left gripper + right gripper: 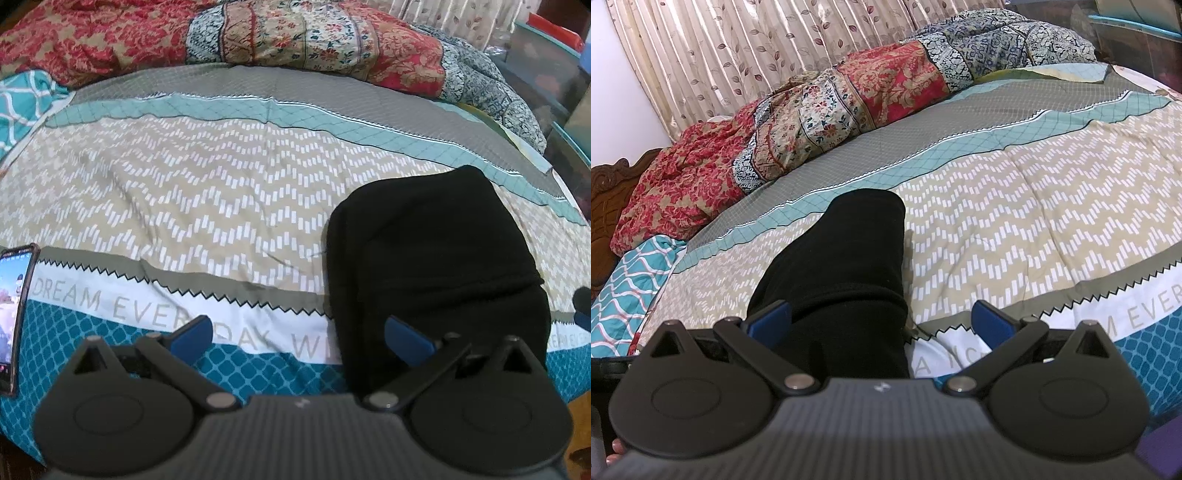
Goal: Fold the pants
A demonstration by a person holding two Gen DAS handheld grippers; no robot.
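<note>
The black pants (428, 254) lie folded into a compact bundle on the patterned bedspread (207, 192), to the right in the left wrist view. They also show in the right wrist view (846, 266), running from the near edge toward mid-bed. My left gripper (299, 336) is open and empty, its right finger just over the pants' near left edge. My right gripper (882, 321) is open and empty, its jaws wide apart above the pants' near end. The right gripper's tip (581, 306) peeks in at the left view's right edge.
A phone (14, 317) stands at the left near the bed's front edge. A rumpled red and floral quilt (820, 99) lies along the far side of the bed. A teal patterned pillow (631, 280) sits at the left. Curtains (757, 48) hang behind.
</note>
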